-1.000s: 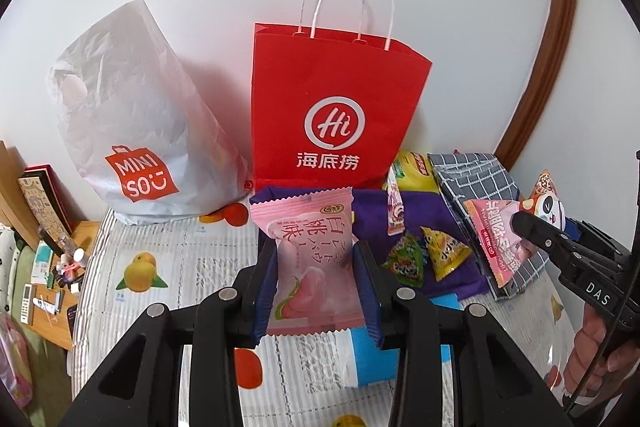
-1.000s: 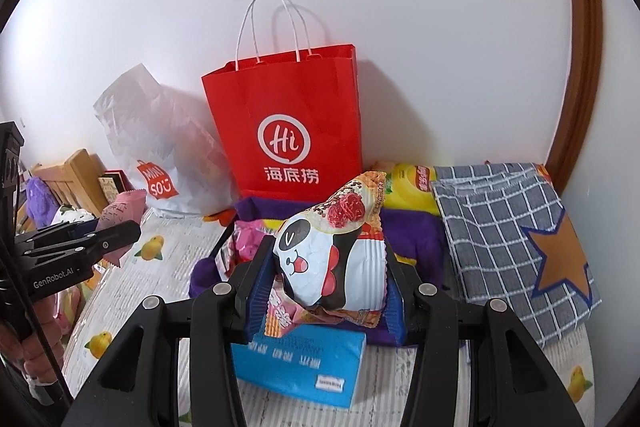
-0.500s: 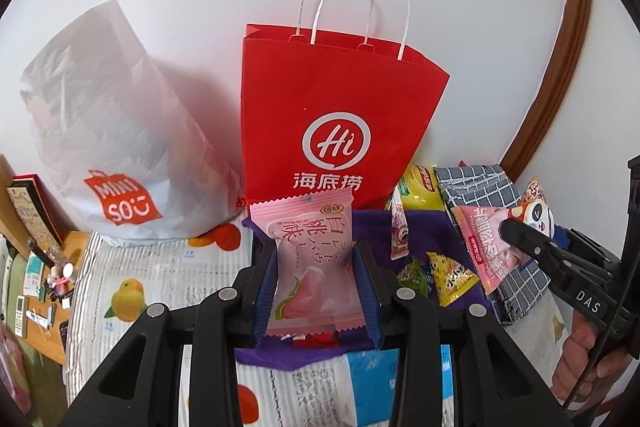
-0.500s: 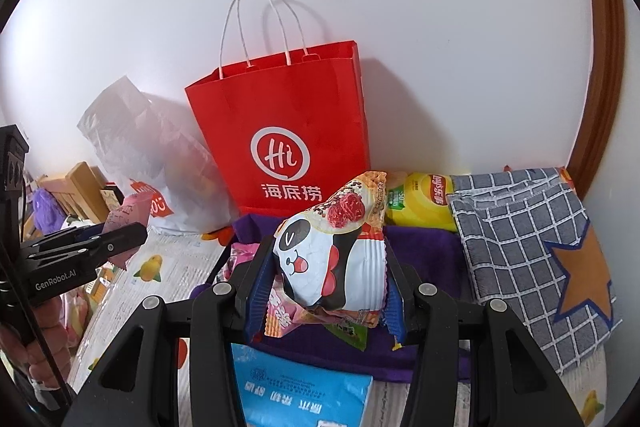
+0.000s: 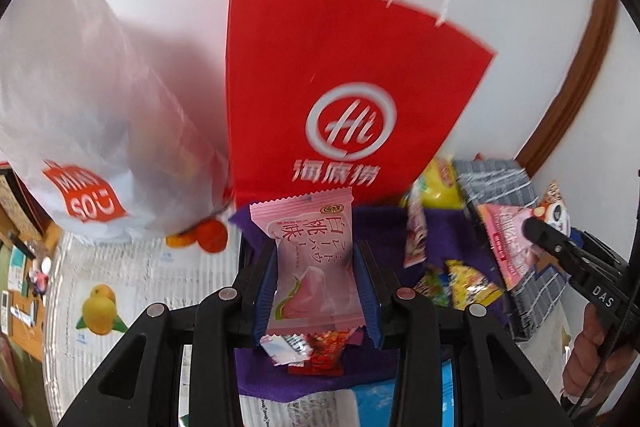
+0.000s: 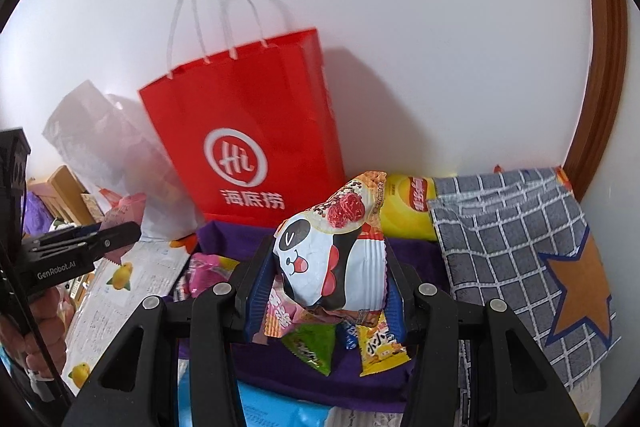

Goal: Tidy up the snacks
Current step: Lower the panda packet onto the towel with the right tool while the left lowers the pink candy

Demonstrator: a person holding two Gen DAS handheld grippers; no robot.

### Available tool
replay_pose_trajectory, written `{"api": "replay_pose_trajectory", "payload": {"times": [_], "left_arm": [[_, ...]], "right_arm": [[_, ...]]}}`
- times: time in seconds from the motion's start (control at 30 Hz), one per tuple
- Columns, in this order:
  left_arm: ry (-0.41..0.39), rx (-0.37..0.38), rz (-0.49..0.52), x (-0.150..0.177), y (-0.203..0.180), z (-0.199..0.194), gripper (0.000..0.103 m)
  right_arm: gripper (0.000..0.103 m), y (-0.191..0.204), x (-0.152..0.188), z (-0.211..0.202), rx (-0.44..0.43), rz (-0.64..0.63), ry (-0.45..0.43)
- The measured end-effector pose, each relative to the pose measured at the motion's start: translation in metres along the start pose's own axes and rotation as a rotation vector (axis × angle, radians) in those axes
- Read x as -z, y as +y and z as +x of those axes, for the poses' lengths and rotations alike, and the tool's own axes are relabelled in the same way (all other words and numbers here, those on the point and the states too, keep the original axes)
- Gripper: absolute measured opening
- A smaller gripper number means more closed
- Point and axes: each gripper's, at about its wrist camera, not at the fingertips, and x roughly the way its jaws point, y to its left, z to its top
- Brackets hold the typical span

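Both packets have been carried nearer the red paper bag (image 5: 344,99) against the far wall, which looms larger than before. The pink peach packet (image 5: 312,259) is clamped upright in the left gripper (image 5: 318,291), the panda packet (image 6: 332,251) in the right gripper (image 6: 324,291), probably held high to clear the loose snacks on the purple cloth (image 6: 304,375) below.

My left hand-held gripper (image 5: 318,291) and right hand-held gripper (image 6: 322,291) are matte black frames with blue ribbed pads (image 5: 266,291), silver screws, white lettering and thin black cables.
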Motion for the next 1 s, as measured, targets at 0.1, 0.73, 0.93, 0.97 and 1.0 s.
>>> {"api": "replay_pose_trajectory", "payload": {"times": [0.1,0.73,0.93,0.97,1.0], "left_arm": [[0.003,-0.004,-0.015,0.000,0.007,0.006,0.035],[0.075,0.003,-0.015,0.004,0.008,0.034,0.035],[0.117,0.007,0.012,0.010,-0.004,0.045,0.035],[0.121,0.006,0.017,0.010,-0.006,0.046,0.035],[0.125,0.007,0.022,0.011,-0.008,0.047,0.035]], "right_arm": [[0.048,-0.008,0.002,0.017,-0.013,0.012,0.034],[0.048,-0.013,0.028,0.085,-0.017,-0.014,0.255],[0.048,-0.015,0.029,0.087,-0.013,-0.022,0.268],[0.048,-0.015,0.029,0.087,-0.012,-0.025,0.271],[0.048,-0.016,0.028,0.087,-0.011,-0.028,0.271]]}}
